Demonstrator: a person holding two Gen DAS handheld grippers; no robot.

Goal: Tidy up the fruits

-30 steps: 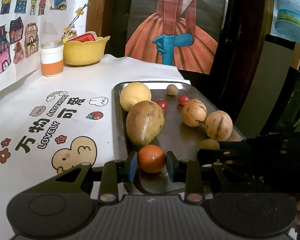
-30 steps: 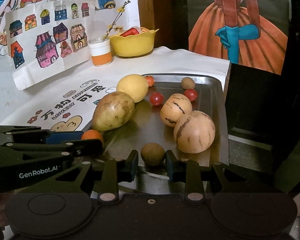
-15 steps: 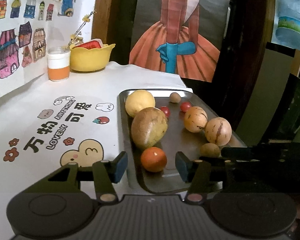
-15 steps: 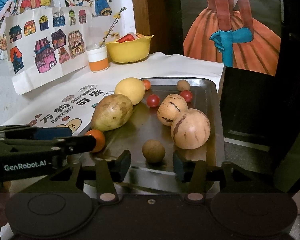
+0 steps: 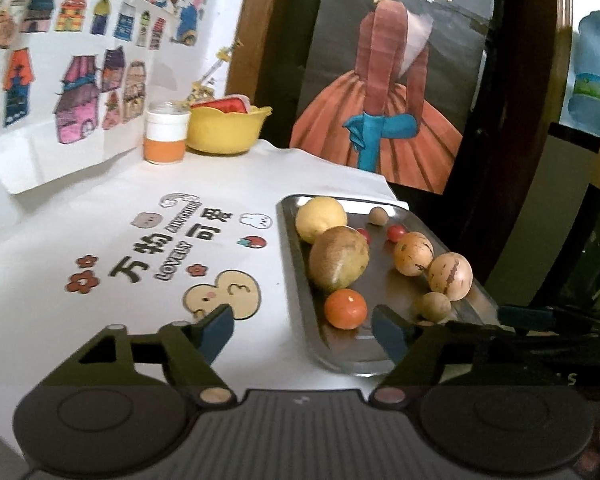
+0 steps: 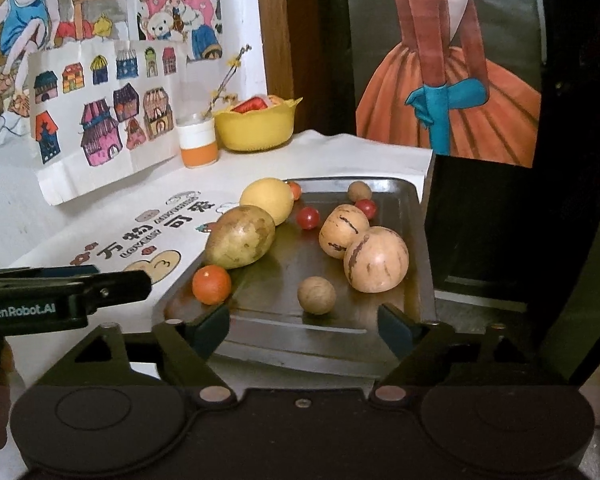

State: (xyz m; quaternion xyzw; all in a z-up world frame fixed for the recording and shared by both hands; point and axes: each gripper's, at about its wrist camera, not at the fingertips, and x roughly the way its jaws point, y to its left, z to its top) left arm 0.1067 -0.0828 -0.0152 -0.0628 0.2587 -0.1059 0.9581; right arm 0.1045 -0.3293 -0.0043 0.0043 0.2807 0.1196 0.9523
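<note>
We stand at a table draped in a white cloth (image 5: 100, 208) printed with cartoon characters and lettering, children's drawings pinned on the wall behind. Nearest us, our left gripper (image 5: 304, 334) has its fingers spread wide, holding nothing; our right gripper (image 6: 304, 326) is equally spread and empty at the near rim of the metal tray (image 6: 416, 216). All the fruit lies in that tray. Closest sit the small orange (image 5: 345, 308) at the near left and a round brown fruit (image 6: 316, 295) beside it. Behind come the large green-brown mango (image 6: 241, 241) and two striped tan melons (image 6: 376, 264), touching each other. Farther on lie cherry tomatoes (image 6: 308, 217), a yellow lemon (image 6: 266, 200) and another small brown fruit (image 6: 359, 191). At the back stand an orange-and-white cup (image 5: 166, 133) and a yellow bowl (image 5: 228, 130).
</note>
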